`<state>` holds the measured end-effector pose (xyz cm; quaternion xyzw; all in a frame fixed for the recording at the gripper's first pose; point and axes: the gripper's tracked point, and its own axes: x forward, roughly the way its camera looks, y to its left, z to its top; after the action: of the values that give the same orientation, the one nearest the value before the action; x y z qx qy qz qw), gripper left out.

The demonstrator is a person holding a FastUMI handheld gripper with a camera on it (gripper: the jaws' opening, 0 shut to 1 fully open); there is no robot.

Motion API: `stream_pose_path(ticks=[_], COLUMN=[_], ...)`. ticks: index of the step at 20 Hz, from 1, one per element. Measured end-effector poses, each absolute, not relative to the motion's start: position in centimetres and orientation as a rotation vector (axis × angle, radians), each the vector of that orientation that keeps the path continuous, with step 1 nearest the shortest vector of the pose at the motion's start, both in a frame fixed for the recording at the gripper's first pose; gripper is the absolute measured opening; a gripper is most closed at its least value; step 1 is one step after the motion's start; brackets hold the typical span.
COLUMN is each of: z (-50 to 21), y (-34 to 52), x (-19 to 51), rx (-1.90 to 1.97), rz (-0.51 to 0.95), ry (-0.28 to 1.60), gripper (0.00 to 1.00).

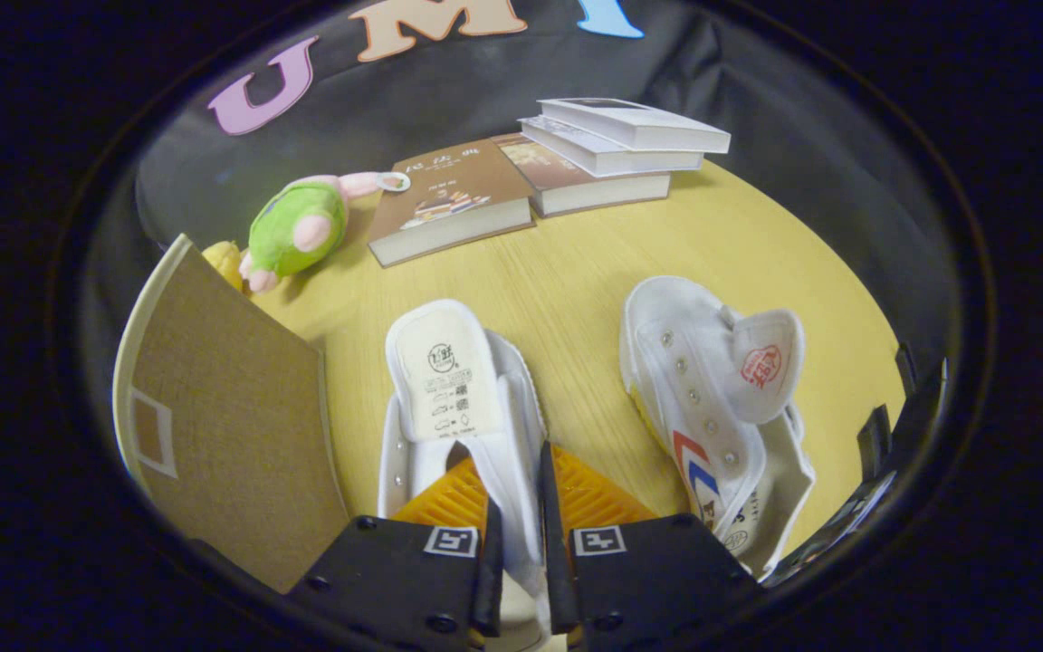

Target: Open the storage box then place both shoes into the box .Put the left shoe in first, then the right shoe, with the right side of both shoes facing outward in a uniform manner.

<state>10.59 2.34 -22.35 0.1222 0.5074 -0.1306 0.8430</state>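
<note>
The gripper [518, 507] has its two orange fingers [449, 496] pressed tight on the side wall of a white shoe [458, 380], whose tongue sticks up just ahead of them. A second white shoe [712, 398] lies on its side to the right, apart from it. On the left, the storage box flap [223, 407] stands open, close beside the held shoe. Farther off on the yellow table [576, 272] lie a green plush toy [291, 226] and some books [558, 158].

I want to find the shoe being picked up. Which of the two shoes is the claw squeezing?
The shoe beside the open box flap: the claw pinches its side wall. The other shoe, with red and blue stripes, lies untouched.
</note>
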Motion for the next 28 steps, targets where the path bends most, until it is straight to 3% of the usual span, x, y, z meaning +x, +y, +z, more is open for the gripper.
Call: stream_pose_path(ticks=[9,18,28], z=[-21.6,-17.8,-5.4], y=[1.5,0.3,-0.9], x=[10.6,8.9,7.3], rx=[0.156,-0.01,-0.098], rz=[-0.326,-0.393,-0.52], ry=[1.028,0.957,0.78], gripper=[0.06,0.06,0.06])
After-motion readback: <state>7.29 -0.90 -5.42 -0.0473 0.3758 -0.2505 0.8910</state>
